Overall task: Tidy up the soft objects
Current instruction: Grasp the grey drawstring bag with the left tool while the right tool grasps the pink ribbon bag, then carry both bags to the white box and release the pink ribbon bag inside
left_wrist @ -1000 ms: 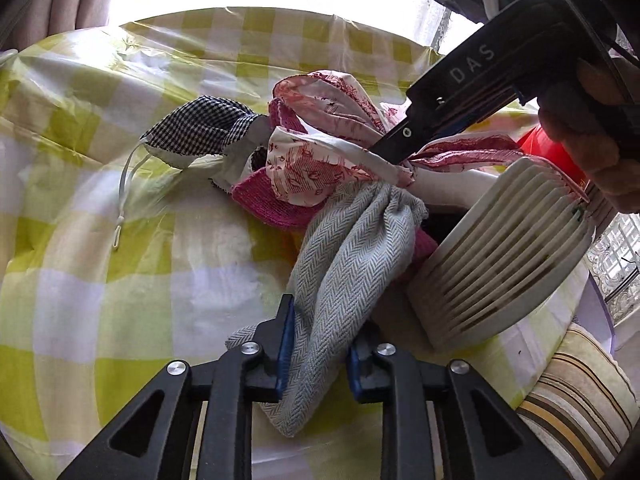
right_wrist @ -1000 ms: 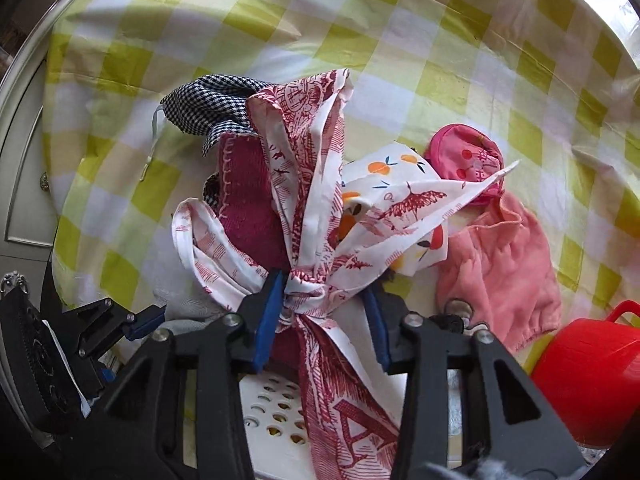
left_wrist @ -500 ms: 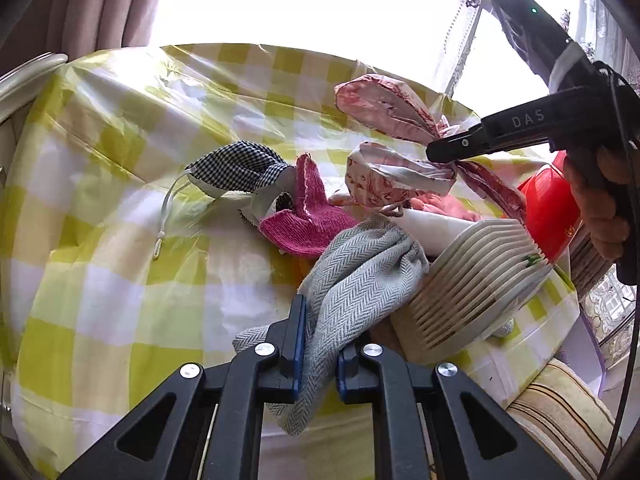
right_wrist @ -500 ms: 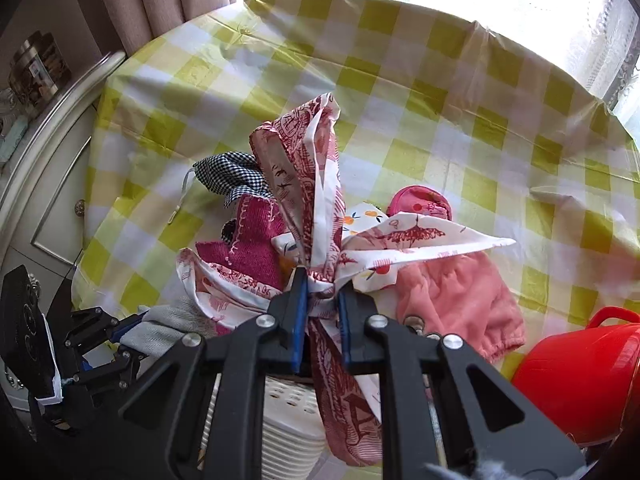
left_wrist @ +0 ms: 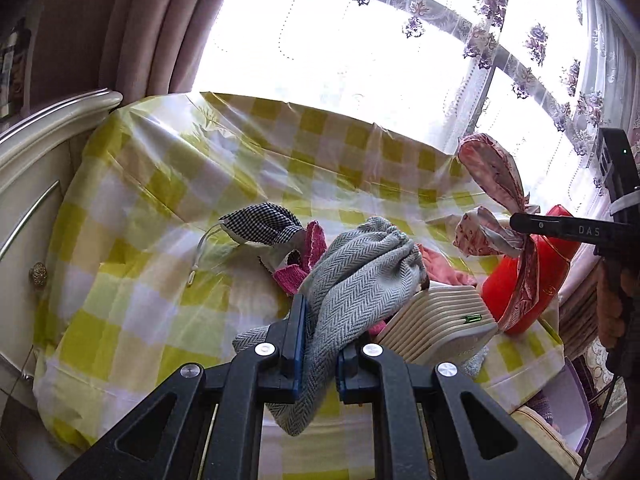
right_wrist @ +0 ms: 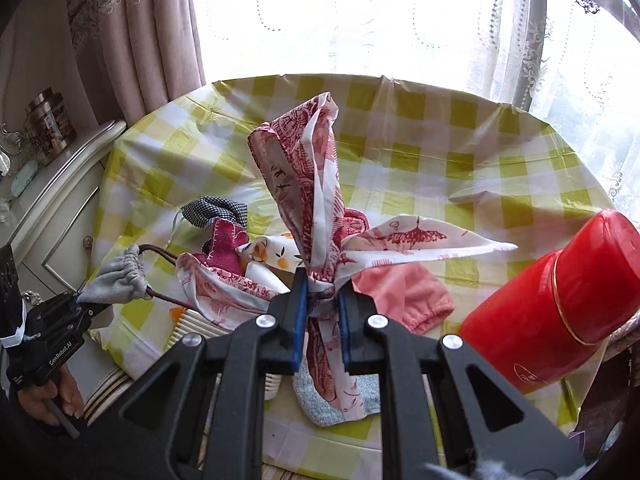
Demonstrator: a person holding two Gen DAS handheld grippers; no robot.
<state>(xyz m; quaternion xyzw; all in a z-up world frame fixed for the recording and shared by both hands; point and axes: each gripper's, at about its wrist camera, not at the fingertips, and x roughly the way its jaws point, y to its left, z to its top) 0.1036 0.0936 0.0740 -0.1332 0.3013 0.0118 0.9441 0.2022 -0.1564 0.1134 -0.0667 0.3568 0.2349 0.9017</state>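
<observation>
My left gripper [left_wrist: 320,338] is shut on a grey herringbone drawstring pouch [left_wrist: 356,276], held above the table; the same pouch [right_wrist: 116,280] shows at the left of the right wrist view. My right gripper [right_wrist: 323,318] is shut on a red-and-white printed cloth [right_wrist: 308,184], lifted off the pile; that cloth [left_wrist: 492,200] hangs at the right in the left wrist view. On the yellow checked tablecloth [left_wrist: 160,200] lie a black-and-white checked mask [left_wrist: 260,224], a magenta knit piece [left_wrist: 304,264], a pink garment [right_wrist: 404,292] and an orange-print cloth [right_wrist: 272,252].
A cream ribbed basket [left_wrist: 436,320] lies by the pile at the table's near edge. A red container [right_wrist: 560,300] stands at the right. A cream cabinet [left_wrist: 36,184] is on the left, curtains and a bright window behind. A hand [right_wrist: 44,396] holds the left gripper.
Both grippers rose and drew back from the pile, each carrying its cloth. Their jaws closed tighter on the pouch and the printed cloth. More of the window and the table came into view.
</observation>
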